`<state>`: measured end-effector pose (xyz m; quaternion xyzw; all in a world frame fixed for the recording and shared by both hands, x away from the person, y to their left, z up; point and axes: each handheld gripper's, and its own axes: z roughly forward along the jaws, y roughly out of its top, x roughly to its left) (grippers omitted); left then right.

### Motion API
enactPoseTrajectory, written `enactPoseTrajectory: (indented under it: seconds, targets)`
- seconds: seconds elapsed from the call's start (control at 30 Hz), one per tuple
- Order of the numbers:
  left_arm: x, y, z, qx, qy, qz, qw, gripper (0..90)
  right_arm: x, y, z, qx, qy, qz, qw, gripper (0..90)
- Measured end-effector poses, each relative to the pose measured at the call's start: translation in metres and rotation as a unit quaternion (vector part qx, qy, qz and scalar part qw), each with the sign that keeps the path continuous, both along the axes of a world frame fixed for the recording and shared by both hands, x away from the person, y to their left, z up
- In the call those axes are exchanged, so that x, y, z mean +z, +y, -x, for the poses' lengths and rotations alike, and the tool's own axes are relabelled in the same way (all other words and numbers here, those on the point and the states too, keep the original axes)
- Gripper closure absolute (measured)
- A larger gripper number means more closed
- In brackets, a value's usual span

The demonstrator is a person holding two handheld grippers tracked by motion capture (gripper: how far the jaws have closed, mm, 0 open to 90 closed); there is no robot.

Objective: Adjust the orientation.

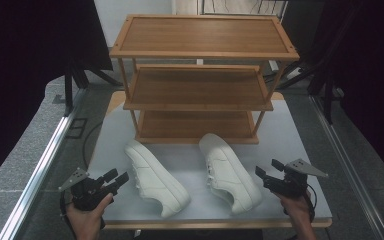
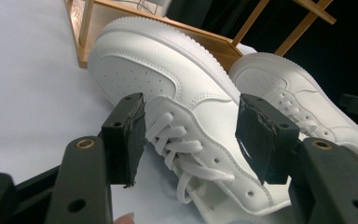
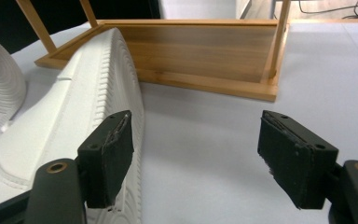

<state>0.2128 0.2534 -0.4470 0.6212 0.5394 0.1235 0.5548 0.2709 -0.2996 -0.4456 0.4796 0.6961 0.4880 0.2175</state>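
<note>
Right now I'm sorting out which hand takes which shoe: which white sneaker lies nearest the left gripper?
The left sneaker, beside the left gripper, whose open jaws frame its laces. The other sneaker lies farther right, by the right gripper.

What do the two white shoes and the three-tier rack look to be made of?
Left shoe and right shoe: probably smooth white leather or a synthetic lookalike, matte, with stitched seams, toe perforations and a ribbed rubbery sole edge. Rack: light brown wood, possibly bamboo, with visible grain and a slight satin sheen.
</note>
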Motion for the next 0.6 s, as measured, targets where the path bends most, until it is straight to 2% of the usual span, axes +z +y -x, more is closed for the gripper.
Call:
enactPoseTrajectory:
  seconds: [0.2, 0.4, 0.5, 0.6]
  targets:
    - [0.000, 0.001, -0.002, 0.003, 0.003, 0.004, 1.0000, 42.7, -0.004, -0.004, 0.001, -0.012, 0.009, 0.001, 0.9999, 27.3]
    - [0.003, -0.003, -0.001, -0.003, 0.006, 0.006, 1.0000, 45.0, -0.003, -0.010, 0.005, -0.029, -0.001, -0.001, 0.9996, 28.8]
    - [0.008, -0.005, 0.005, -0.003, 0.012, 0.010, 0.9999, 51.3, -0.001, -0.014, 0.007, -0.039, -0.004, -0.016, 0.9991, 30.2]
    - [0.015, -0.007, 0.011, -0.007, 0.008, -0.004, 0.9999, 61.7, -0.002, -0.013, 0.007, -0.038, -0.004, -0.023, 0.9990, 30.5]
